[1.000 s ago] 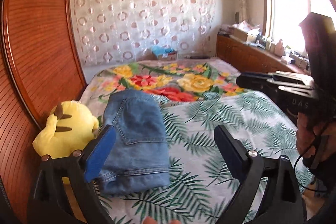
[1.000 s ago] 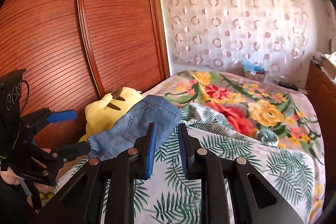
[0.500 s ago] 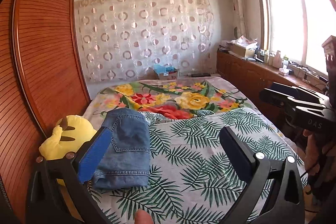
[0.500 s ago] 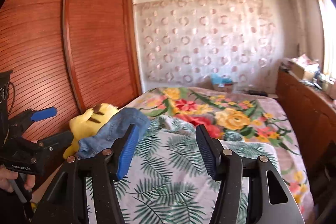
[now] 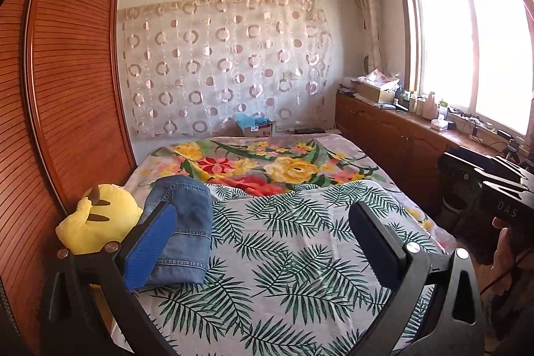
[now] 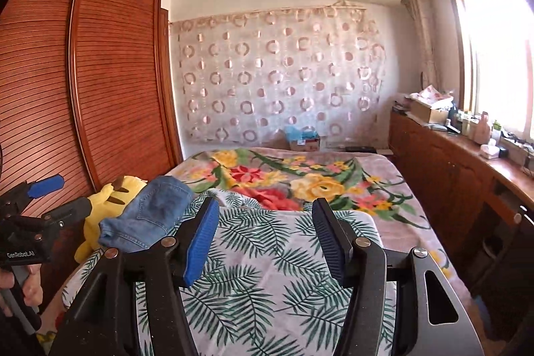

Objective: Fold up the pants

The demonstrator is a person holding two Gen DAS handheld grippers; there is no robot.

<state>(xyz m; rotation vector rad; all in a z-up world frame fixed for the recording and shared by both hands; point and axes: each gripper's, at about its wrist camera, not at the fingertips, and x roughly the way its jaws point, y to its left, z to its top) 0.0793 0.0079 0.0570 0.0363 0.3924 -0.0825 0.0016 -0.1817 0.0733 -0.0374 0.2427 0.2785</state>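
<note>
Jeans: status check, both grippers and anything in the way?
Left gripper, right gripper open, empty. Jeans folded on bed. Yellow plush touching them.

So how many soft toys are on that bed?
1. A yellow plush lies at the bed's left edge, against the wooden wardrobe, beside the folded jeans. The jeans and fingers cover part of that side, so another could be hidden.
</note>
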